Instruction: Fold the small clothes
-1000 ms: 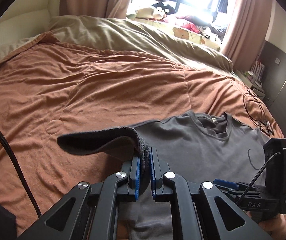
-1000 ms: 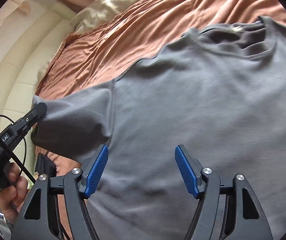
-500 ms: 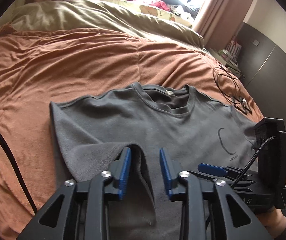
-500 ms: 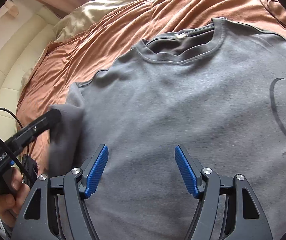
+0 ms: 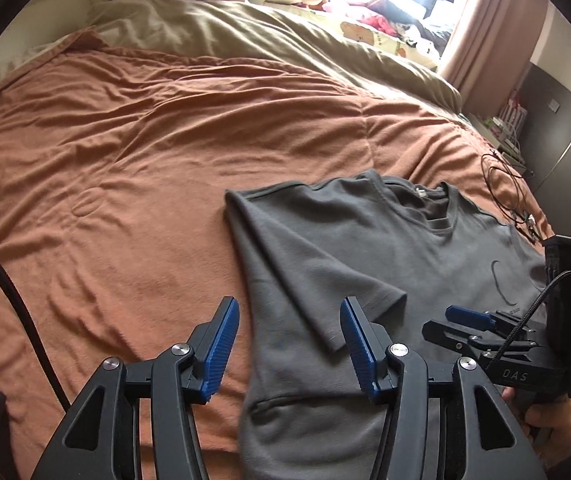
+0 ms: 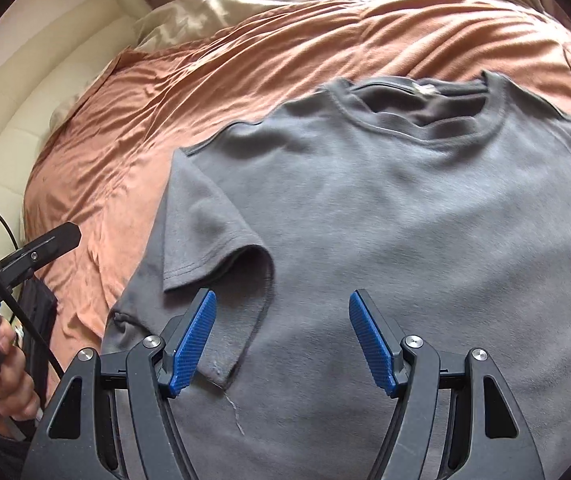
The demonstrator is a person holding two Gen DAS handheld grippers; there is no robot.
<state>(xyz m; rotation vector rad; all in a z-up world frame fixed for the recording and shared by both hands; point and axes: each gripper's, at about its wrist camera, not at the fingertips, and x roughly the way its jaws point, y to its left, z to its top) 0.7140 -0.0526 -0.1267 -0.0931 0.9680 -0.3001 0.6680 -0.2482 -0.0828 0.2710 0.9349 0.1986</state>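
your left wrist camera looks steeply down from the t-shirt's [image 5: 365,264] left edge; your right one hangs nearer over its chest; both share the folded sleeve [image 6: 213,240].

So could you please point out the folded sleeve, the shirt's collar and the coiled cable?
folded sleeve [image 6: 221,248], right wrist view, middle of its top layer
collar [image 6: 421,130], right wrist view, front edge
cable [image 5: 503,184], left wrist view, coiled loop

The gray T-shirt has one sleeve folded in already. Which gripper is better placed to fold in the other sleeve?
Probably the right gripper. In the left wrist view it sits on the T-shirt's unfolded side, jaws open and empty. The left gripper hangs by the folded sleeve, its jaws opening.
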